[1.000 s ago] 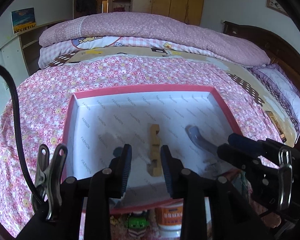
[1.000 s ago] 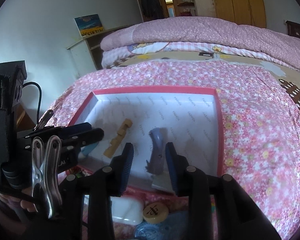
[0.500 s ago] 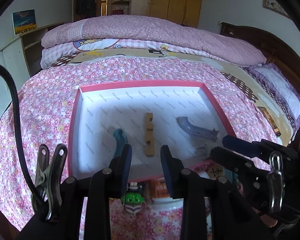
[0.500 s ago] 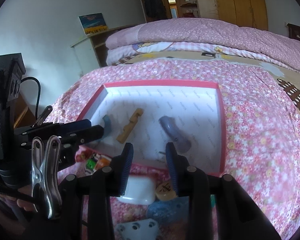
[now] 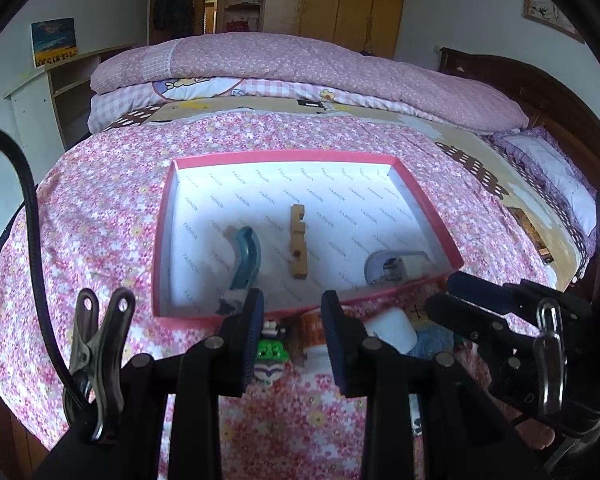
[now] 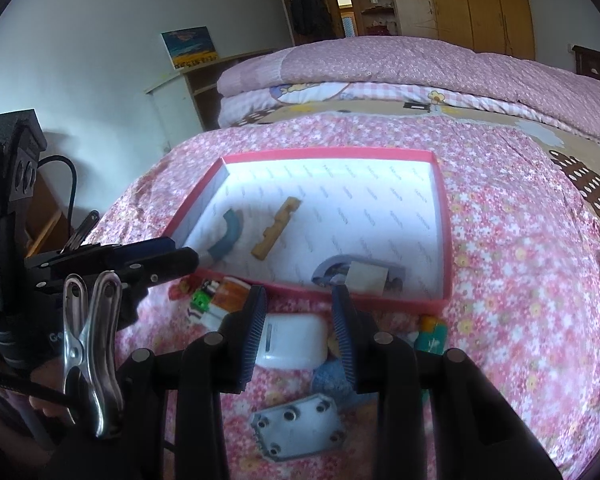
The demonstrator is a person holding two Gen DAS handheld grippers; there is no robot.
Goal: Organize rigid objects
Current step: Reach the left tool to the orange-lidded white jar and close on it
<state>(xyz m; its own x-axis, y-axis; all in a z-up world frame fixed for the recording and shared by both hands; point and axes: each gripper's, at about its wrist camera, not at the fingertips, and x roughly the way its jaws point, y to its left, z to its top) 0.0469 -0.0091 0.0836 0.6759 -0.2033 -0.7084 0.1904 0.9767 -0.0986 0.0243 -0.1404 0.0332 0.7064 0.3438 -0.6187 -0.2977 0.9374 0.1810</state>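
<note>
A pink-rimmed box (image 5: 424,196) with a white printed lining lies on the flowered bed; it also shows in the right wrist view (image 6: 444,216). In it lie a teal curved piece (image 5: 245,258), a wooden notched block (image 5: 298,242) and a grey curved part (image 5: 388,266). My left gripper (image 5: 292,320) is open and empty, hovering over the small items in front of the box. My right gripper (image 6: 300,324) is open and empty above a white case (image 6: 292,340). A grey metal plate (image 6: 298,432) lies nearest to me.
In front of the box lie a green and white toy (image 5: 272,350), an orange-labelled jar (image 5: 314,328), a blue fuzzy object (image 6: 332,378) and a small teal and orange item (image 6: 432,332). Folded quilts (image 5: 300,72) are stacked at the far side of the bed. A shelf (image 6: 188,92) stands left.
Both grippers have drawn back from the box toward the near edge of the bed. The teal piece and the grey part now lie free in the box. More of the small items has come into view.
</note>
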